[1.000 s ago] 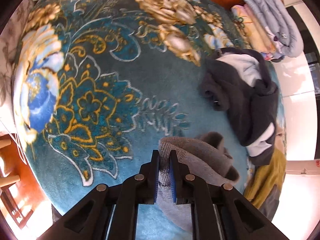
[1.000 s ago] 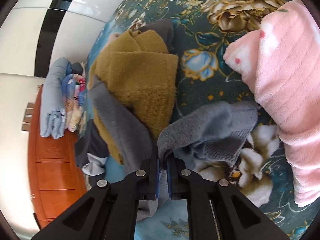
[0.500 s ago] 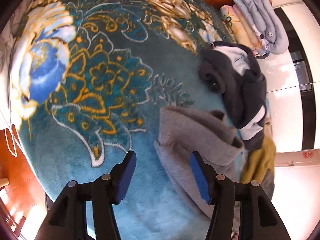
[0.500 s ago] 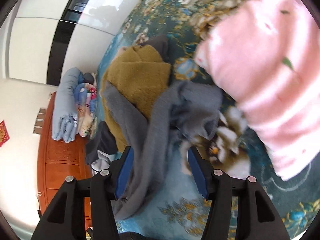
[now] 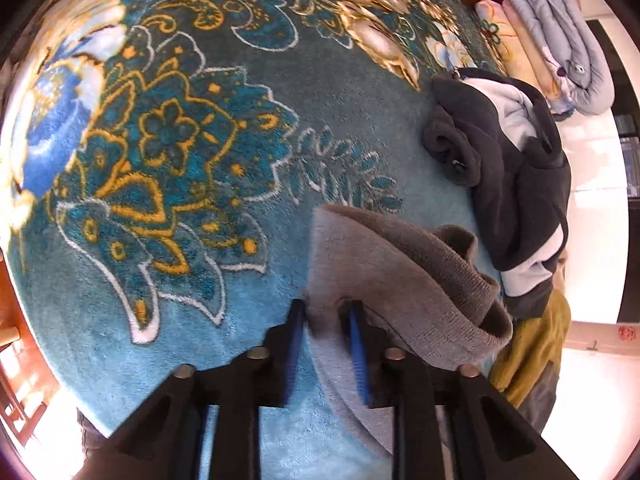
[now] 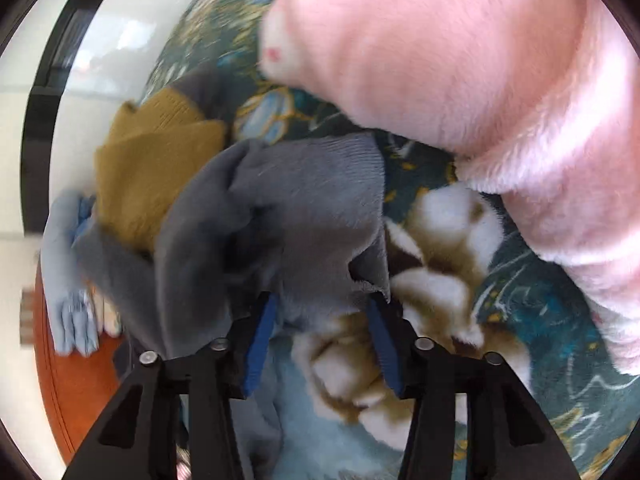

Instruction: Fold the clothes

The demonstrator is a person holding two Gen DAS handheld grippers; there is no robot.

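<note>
A grey knit garment (image 5: 400, 280) lies crumpled on the teal flowered blanket (image 5: 180, 160). My left gripper (image 5: 326, 316) has its jaws partly closed around the garment's near left corner, with a gap still between the pads. In the right wrist view the same grey garment (image 6: 288, 208) lies bunched just ahead of my right gripper (image 6: 324, 312), which is open with the cloth's edge between its fingers. The right wrist view is blurred.
A dark grey and pale hoodie (image 5: 512, 152) lies right of the grey garment. A mustard sweater (image 6: 152, 168) lies beyond it (image 5: 532, 348). A pink fleece (image 6: 480, 80) fills the upper right. Folded bedding (image 5: 560, 32) is stacked at the far corner.
Both grippers let go of the grey garment and opened wide. Now the left jaws have narrowed around its corner and the right gripper has moved in close to the cloth.
</note>
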